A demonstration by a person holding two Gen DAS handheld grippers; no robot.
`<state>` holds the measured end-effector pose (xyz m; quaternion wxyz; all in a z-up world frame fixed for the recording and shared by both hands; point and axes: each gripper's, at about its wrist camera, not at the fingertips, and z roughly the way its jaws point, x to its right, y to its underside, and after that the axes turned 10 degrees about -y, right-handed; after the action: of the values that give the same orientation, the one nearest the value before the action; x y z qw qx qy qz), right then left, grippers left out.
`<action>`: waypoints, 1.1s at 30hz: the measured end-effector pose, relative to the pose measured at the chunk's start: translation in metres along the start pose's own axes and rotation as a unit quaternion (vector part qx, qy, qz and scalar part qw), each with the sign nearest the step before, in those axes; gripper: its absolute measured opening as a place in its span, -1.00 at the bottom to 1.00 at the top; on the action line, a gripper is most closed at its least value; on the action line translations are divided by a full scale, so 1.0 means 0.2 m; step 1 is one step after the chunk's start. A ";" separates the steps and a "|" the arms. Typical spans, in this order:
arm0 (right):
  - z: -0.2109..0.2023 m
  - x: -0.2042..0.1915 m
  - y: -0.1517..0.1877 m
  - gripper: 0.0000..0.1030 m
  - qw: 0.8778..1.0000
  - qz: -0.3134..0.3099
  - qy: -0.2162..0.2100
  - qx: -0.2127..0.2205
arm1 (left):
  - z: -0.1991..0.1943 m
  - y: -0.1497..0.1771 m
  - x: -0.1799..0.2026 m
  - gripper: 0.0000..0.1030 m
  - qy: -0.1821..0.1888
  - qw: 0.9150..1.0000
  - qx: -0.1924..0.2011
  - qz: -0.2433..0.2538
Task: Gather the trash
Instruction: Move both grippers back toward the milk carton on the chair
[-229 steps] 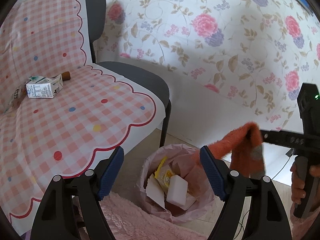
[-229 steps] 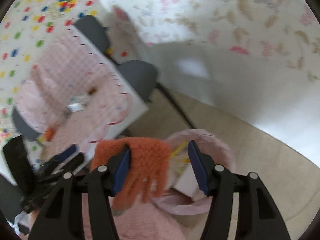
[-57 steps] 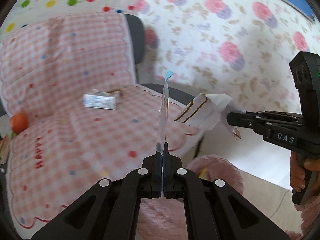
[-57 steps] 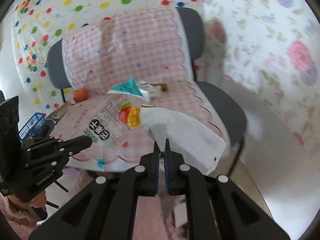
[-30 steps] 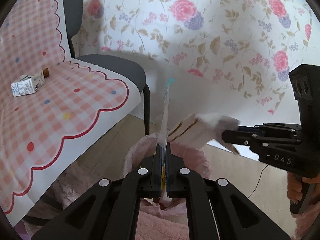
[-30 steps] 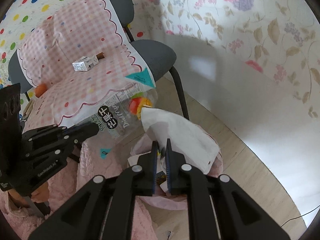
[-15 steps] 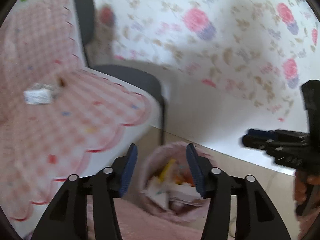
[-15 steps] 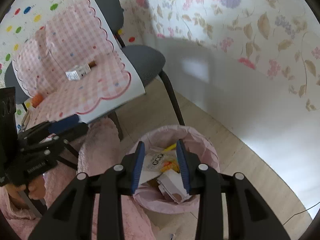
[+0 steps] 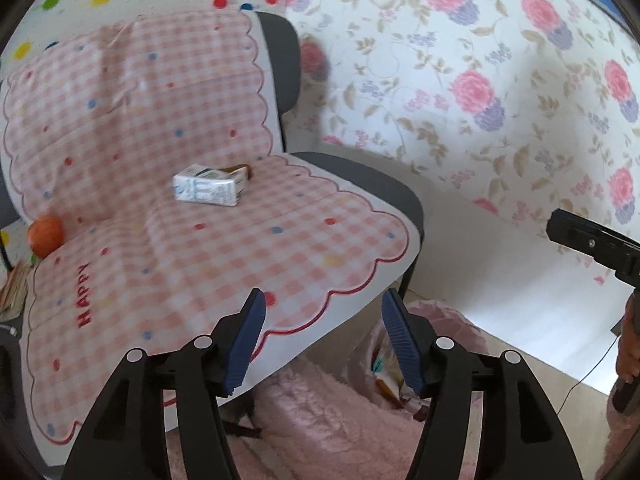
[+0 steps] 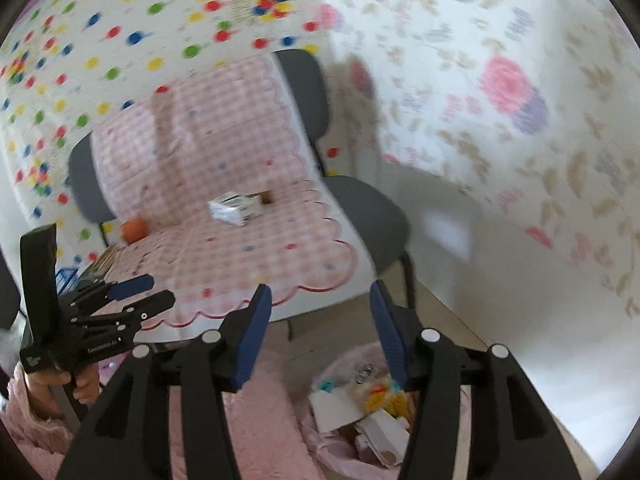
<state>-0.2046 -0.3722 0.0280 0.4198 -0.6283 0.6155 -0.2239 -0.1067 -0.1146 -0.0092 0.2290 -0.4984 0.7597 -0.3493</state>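
Two ribbed-padded claws, left claw [image 9: 322,338] and right claw [image 10: 318,332], freshly parted, empty, above fluffy pink-lined bin [image 10: 352,364]

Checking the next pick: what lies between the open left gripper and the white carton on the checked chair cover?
Only bare pink checked cover separates the left gripper from the white carton, clearest in the left wrist view; nothing sits between its jaws.
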 end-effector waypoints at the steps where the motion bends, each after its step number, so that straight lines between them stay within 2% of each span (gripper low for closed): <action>1: 0.01 -0.03 0.00 -0.02 1.000 -0.004 -0.004 -0.001 | -0.01 0.01 -0.02 0.20 -0.006 1.000 -0.002 -0.002; 6: 0.12 -0.18 -0.04 -0.01 0.999 -0.032 -0.026 -0.018 | -0.05 0.01 -0.17 0.21 -0.040 0.999 -0.004 -0.026; 8: 0.17 -0.23 -0.07 0.09 0.998 -0.050 -0.026 -0.025 | -0.06 0.00 -0.24 0.28 -0.057 0.998 0.000 -0.037; 14: 0.34 -0.33 -0.15 0.12 0.995 -0.075 -0.048 -0.033 | -0.06 -0.05 -0.45 0.35 -0.104 0.992 0.002 -0.071; 16: 0.42 -0.33 -0.18 0.12 0.995 -0.077 -0.054 -0.039 | -0.02 -0.07 -0.53 0.45 -0.127 0.988 -0.010 -0.086; 20: 0.58 -0.31 -0.24 0.11 0.993 -0.065 -0.078 -0.056 | 0.07 -0.09 -0.65 0.45 -0.157 0.982 -0.029 -0.103; 26: 0.84 -0.27 -0.33 0.12 0.992 -0.062 -0.089 -0.070 | 0.17 -0.14 -0.74 0.45 -0.166 0.979 -0.031 -0.115; 30: 1.03 -0.24 -0.40 0.11 0.992 -0.059 -0.086 -0.077 | 0.30 -0.20 -0.77 0.45 -0.178 0.977 -0.034 -0.113; 31: 1.09 -0.23 -0.42 0.05 0.992 -0.061 -0.083 -0.075 | 0.34 -0.21 -0.78 0.45 -0.182 0.976 -0.037 -0.114; 33: 1.18 -0.20 -0.46 -0.20 0.992 -0.063 -0.075 -0.074 | 0.43 -0.24 -0.80 0.45 -0.188 0.974 -0.043 -0.116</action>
<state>0.0321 -0.2832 -0.0188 0.4021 -0.7102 0.5565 -0.1556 0.0452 -0.0068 -0.0278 0.3040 -0.6491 0.6545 -0.2406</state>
